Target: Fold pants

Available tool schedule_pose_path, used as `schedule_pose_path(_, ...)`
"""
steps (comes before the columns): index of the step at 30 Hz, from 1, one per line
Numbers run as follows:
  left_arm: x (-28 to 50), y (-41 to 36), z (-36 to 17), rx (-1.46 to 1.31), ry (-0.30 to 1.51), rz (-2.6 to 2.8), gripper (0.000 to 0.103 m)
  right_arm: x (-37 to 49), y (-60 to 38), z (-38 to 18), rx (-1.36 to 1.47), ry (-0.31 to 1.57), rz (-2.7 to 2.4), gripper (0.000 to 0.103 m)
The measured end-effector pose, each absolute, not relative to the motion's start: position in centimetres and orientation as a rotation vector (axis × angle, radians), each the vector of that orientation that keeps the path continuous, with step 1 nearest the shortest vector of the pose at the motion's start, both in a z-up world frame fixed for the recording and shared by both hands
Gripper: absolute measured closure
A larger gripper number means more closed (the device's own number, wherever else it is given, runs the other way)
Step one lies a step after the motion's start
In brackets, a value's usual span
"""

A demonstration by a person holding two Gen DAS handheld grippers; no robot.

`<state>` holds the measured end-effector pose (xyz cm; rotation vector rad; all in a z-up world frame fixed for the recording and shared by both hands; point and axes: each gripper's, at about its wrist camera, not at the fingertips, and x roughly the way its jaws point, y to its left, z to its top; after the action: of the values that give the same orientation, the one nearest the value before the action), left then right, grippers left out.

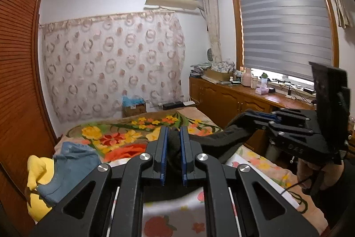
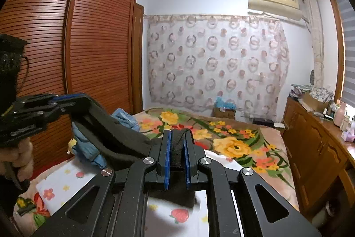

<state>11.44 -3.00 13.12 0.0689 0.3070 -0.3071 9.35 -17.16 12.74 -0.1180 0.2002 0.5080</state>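
Observation:
Black pants (image 1: 221, 139) hang stretched between my two grippers, lifted above the bed. My left gripper (image 1: 174, 132) is shut on one end of the dark fabric, which bunches between its blue pads. In the same view my right gripper (image 1: 241, 118) comes in from the right, clamped on the other end. In the right wrist view the right gripper (image 2: 178, 134) pinches a fold of the pants (image 2: 119, 137). The cloth runs from there up and left to the left gripper (image 2: 85, 101). The lower part of the pants is hidden behind the gripper bodies.
Below lies a bed with a floral blanket (image 1: 124, 132) and a white strawberry-print sheet (image 2: 66, 181). Blue clothing (image 1: 73, 161) and a yellow garment (image 1: 37, 172) are piled at the bed's left edge, by the slatted wardrobe (image 2: 99, 48). A cluttered wooden cabinet (image 1: 233, 101) lines the right side.

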Motion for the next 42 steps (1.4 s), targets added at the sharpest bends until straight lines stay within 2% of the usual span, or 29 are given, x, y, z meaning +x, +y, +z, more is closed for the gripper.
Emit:
schedule_pose_path(8,9.7,-1.8,5.7,0.128,0.500,-0.296,0.091,10.0,-13.3,6.8,-0.215,0.370,0.546,0.093)
schedule_pose_path(14,8.0,-1.6,2.0,0.098,0.583,-0.319,0.091,10.1,-11.9,5.7,-0.225,0.456,0.595,0.093)
schedule_pose_path(42,1.0,-2.8,-2.8,0.053,0.675,-0.367,0.091,7.6,-16.0,2.5,-0.127,0.609,0.631,0.093)
